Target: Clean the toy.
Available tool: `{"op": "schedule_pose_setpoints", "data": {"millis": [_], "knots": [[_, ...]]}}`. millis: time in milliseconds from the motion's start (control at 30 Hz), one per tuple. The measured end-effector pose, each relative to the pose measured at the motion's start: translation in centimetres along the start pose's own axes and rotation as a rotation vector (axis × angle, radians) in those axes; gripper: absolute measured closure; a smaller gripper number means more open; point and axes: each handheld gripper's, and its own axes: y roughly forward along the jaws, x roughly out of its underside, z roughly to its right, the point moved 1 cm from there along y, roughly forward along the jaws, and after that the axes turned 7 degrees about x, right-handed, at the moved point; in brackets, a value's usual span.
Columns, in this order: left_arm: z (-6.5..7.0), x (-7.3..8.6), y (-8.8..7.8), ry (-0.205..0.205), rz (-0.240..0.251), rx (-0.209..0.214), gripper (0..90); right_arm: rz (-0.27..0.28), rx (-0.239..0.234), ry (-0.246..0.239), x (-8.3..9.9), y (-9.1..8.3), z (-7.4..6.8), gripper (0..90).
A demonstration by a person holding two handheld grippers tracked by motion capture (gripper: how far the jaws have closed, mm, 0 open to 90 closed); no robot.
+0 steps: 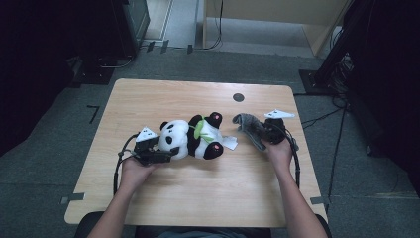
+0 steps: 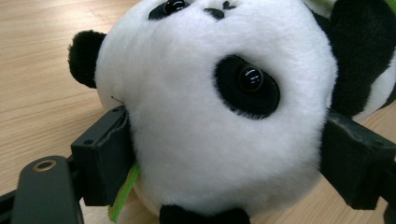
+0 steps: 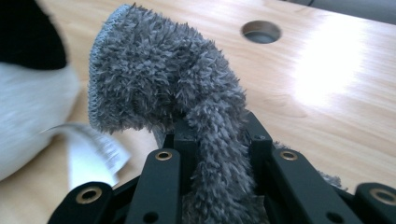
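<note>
Left gripper (image 1: pixel 161 154) as I read it clamped wide on panda plush (image 1: pixel 190 139) head, plush lying mid-table, right gripper (image 1: pixel 267 133) pinching grey fuzzy sock (image 1: pixel 247 125) just beside it, light wood table (image 1: pixel 198 193) with round grommet hole (image 1: pixel 238 97), grey floor (image 1: pixel 44 163), dark surrounds

2 black grippers, left gripper (image 1: pixel 166 156), right gripper (image 1: pixel 265 134) (brass-ringed screws), grey triangular plates, black trailing cables, bare forearms

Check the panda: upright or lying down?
Lying down. The panda lies on its side on the table, head toward the left gripper, whose jaws clamp its head.
</note>
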Motion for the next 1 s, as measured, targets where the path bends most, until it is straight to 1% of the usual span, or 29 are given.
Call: {"op": "schedule_pose_setpoints", "data": {"millis": [33,100,167,200,367,500,600,733,767,833,933,1000], "knots": [[0.0,0.0,0.0,-0.001,0.003,0.001,13.2,0.006,0.006,0.003,0.0,0.2,0.2,73.7],[0.0,0.0,0.0,0.001,0.004,-0.002,13.1,-0.007,0.012,0.019,0.0,0.8,0.6,73.2],[0.1,0.1,0.0,0.009,0.004,-0.006,13.0,-0.019,0.034,0.008,0.1,1.1,0.8,72.9],[0.2,0.2,0.0,0.014,0.004,-0.006,13.0,-0.022,0.040,0.011,0.3,1.4,0.9,72.8],[0.2,0.3,0.0,0.018,0.008,-0.005,12.6,-0.043,0.055,0.030,0.7,2.2,1.6,71.7],[0.1,0.3,0.0,0.016,0.009,-0.005,12.5,-0.051,0.060,0.044,0.9,2.6,1.9,68.3],[0.2,0.3,0.0,0.018,0.009,-0.005,12.4,-0.059,0.064,0.041,1.0,2.7,2.0,63.1],[0.2,0.3,-0.1,0.025,0.005,-0.004,12.3,-0.071,0.069,0.049,0.8,2.6,2.2,51.6],[0.2,0.3,-0.1,0.025,0.005,-0.004,12.3,-0.063,0.073,0.055,0.8,2.5,2.2,46.7],[0.1,0.3,-0.1,0.025,0.004,-0.002,12.1,-0.051,0.066,0.068,0.7,2.4,2.2,40.7],[0.1,0.2,-0.1,0.021,0.003,0.003,11.5,-0.041,0.060,0.075,0.5,2.1,2.1,35.1],[0.0,0.2,0.0,0.021,0.004,0.004,11.3,-0.032,0.050,0.083,0.3,1.8,2.0,33.8]]}}
